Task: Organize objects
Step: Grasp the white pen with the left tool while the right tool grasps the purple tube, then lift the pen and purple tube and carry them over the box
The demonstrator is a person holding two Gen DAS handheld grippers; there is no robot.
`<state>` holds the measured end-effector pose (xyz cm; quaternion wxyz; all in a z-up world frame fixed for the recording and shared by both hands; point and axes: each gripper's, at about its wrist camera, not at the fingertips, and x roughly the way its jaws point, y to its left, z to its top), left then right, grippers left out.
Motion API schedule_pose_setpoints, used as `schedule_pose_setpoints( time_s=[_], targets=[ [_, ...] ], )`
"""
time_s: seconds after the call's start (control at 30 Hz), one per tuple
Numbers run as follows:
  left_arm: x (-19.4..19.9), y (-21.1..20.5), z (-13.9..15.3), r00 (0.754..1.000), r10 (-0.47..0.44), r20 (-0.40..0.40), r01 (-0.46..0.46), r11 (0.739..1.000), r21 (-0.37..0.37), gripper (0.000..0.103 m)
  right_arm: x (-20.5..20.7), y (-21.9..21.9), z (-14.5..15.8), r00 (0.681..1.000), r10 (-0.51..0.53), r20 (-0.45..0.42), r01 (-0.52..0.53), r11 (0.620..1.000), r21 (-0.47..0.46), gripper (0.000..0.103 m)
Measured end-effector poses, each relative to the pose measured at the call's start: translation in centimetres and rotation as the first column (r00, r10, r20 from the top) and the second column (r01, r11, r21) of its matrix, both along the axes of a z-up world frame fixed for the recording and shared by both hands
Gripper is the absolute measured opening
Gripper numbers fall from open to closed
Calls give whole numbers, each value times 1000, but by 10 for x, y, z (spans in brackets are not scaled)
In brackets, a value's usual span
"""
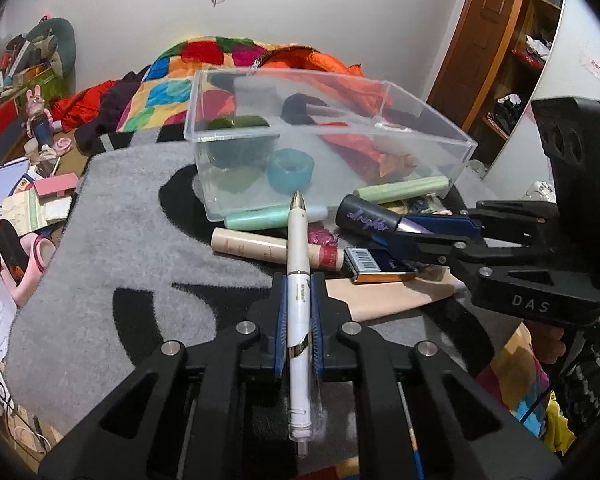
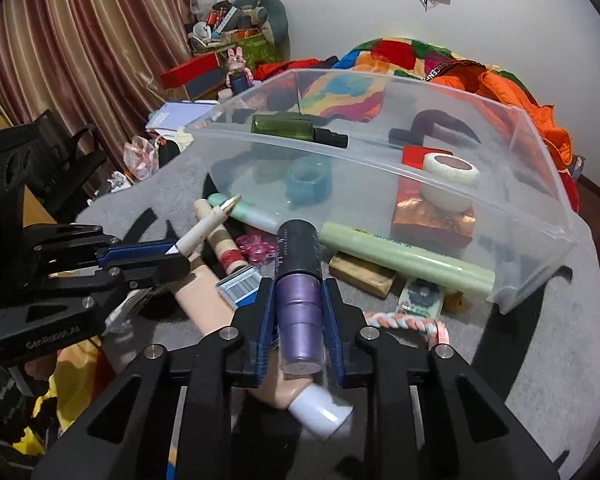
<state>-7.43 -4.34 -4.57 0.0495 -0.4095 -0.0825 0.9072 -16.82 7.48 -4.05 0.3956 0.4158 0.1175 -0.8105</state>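
Note:
My left gripper (image 1: 299, 280) is shut on a white pen (image 1: 298, 264) with a gold tip, held above the grey mat and pointing at the clear plastic bin (image 1: 428, 120). My right gripper (image 2: 299, 286) is shut on a purple and black cosmetic tube (image 2: 300, 276), also above the mat near the bin (image 2: 540, 184). In the left wrist view the right gripper (image 1: 396, 232) holds the tube (image 1: 368, 216) at right. In the right wrist view the left gripper (image 2: 180, 254) holds the pen (image 2: 208, 224) at left. The bin holds a green bottle (image 2: 288, 126), blue tape roll (image 2: 310, 178) and white tape roll (image 2: 450, 176).
Loose on the mat (image 1: 100, 240) before the bin lie a mint tube (image 1: 268, 218), a beige tube (image 1: 256, 246), a pale green tube (image 2: 404, 258), a barcoded box (image 1: 376, 266), a flesh-coloured tube (image 2: 208, 300) and a braided cord (image 2: 404, 324). Clutter (image 1: 20, 200) lies at left.

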Motion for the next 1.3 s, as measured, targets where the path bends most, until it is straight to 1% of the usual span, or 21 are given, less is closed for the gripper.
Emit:
schedule_pose_setpoints(
  time_s=[0.37,0.63,0.87,1.03,1.3],
  targets=[
    [11,5,44,994,-1,-112,1,1000,-4,10,13,30,39,997,-55,-52,48,990,-130,21],
    [-1,8,72,983,7,-184,-5,1000,10,10,0,42,63,990,-116,-83,97,974,-206,21],
    [-18,8,101,968,16,-250,-16,1000,-1,10,-24,53,77,976,-198,-95,168,951,-258,21],
    [-35,6,115,959,28,-281,-34,999,-17,10,-42,56,83,960,-255,-113,218,939,-267,21],
    [-71,-4,114,957,75,-280,-83,996,-18,10,-71,55,77,937,-329,-119,295,926,-236,21]
  ],
)
